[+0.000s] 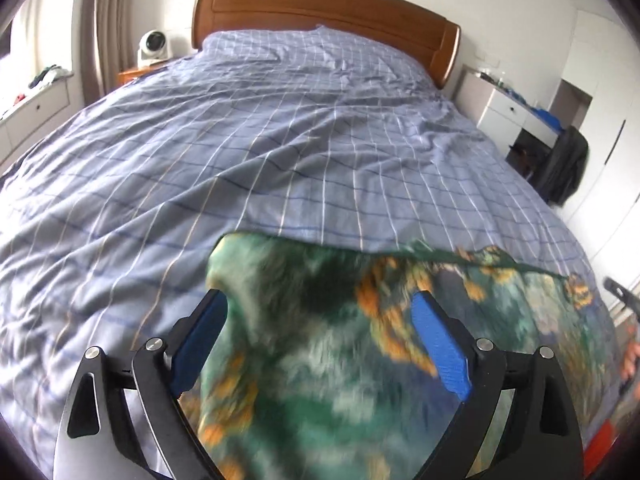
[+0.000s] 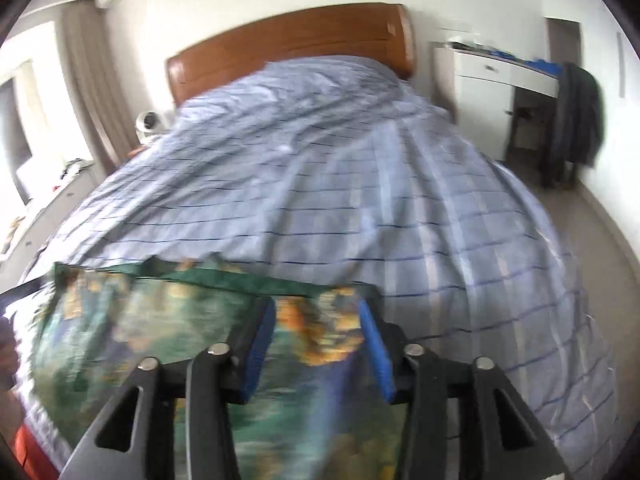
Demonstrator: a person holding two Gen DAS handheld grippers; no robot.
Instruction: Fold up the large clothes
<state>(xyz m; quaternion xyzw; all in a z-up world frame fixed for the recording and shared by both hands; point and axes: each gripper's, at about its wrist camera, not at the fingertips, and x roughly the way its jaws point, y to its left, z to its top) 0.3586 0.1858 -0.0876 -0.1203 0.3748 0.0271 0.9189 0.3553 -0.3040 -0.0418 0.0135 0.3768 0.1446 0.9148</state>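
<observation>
On my left, the left gripper (image 1: 320, 320) stands with its blue pads (image 1: 440, 344) wide apart, and the green and orange patterned garment (image 1: 312, 340) bulges up between them. I cannot tell whether the pads pinch any cloth or whether it only drapes over them; the picture is smeared there. The garment lies across the near end of the bed (image 1: 280, 140), its far hem stretched as a dark green edge over the blue checked cover.

I judge it light, thin and limp, likely a little slick: it sags and wrinkles wherever nothing carries it. So I would take it at the hem corners, one in each tool, and keep that edge taut.

On my right, the right gripper (image 2: 316, 344) has its pads set narrower, though a clear gap shows, with orange-printed cloth filling it. Whether they bite the garment (image 2: 160, 312) I cannot say.

As for containers, only the white drawer units by the walls show, one with things on top too small to name.
</observation>
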